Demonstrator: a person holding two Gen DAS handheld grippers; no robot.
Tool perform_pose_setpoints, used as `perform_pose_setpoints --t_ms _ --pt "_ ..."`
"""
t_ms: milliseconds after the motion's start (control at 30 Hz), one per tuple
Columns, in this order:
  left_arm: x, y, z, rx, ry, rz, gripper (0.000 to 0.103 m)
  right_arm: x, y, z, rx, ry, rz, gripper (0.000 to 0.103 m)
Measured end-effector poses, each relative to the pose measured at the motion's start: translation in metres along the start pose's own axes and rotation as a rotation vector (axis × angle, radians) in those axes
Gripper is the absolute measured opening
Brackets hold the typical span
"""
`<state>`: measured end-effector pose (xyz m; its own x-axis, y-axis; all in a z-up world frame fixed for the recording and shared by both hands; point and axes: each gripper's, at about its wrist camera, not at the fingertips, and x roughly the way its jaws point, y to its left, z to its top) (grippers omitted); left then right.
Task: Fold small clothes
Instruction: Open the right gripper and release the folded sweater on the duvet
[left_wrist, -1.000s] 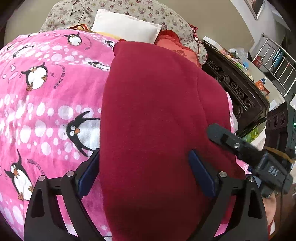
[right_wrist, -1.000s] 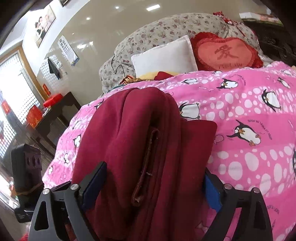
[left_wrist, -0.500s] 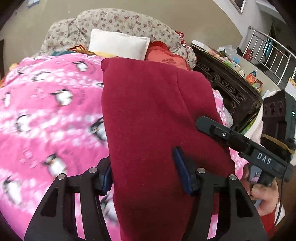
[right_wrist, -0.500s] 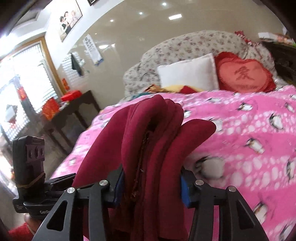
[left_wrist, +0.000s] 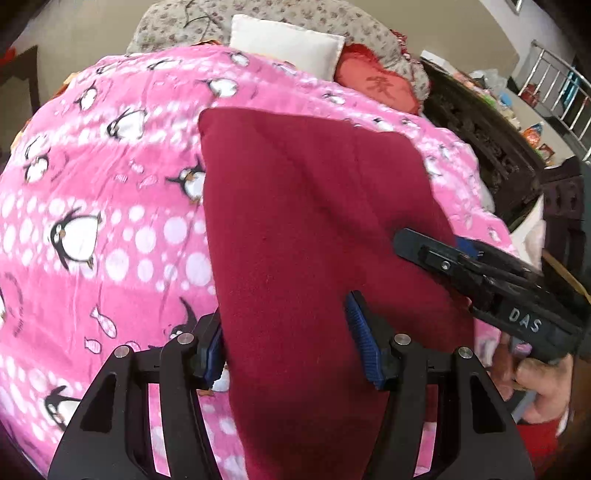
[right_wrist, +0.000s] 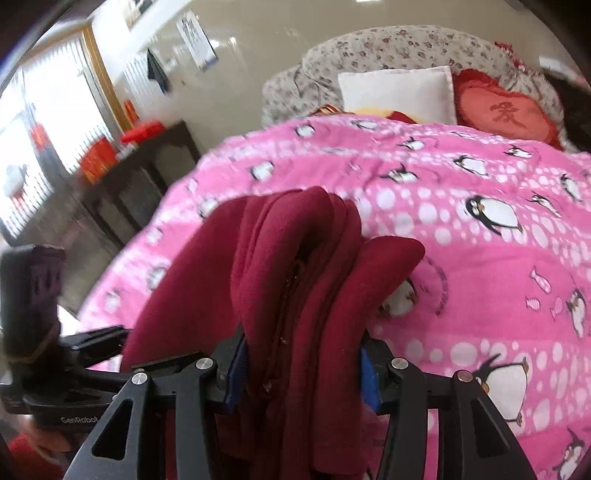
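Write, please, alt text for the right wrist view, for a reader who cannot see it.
The right gripper is shut on a folded dark red garment, above a pink penguin blanket. Behind lie a white pillow and a red heart cushion.

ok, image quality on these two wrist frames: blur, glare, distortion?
Left wrist: strong fisheye bulge, pink penguin blanket smeared at top, maroon garment and left gripper sharp. Right wrist: window blown out, left side motion-blurred, ceiling glare streaks, right gripper and its clamped fabric crisp.
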<state>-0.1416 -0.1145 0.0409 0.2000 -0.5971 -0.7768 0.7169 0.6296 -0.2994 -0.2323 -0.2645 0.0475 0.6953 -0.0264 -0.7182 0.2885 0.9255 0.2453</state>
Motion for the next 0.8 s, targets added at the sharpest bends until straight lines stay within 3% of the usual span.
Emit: perform_pose_setpoints --t_ms 200,433,800 --pt "0.003 0.001 -0.010 -0.028 -0.053 0.003 0.070 0.007 -0.011 0.000 0.019 0.001 -0.004 0.054" --pt "0.004 0.007 -0.010 -0.069 -0.041 -0.011 0.076 0.005 -0.015 -0.004 0.057 -0.003 0.017 0.060" --pt "-0.029 -0.004 -0.018 0.005 -0.089 0.058 0.076 -0.011 -0.011 -0.004 0.031 0.002 -0.015 0.060"
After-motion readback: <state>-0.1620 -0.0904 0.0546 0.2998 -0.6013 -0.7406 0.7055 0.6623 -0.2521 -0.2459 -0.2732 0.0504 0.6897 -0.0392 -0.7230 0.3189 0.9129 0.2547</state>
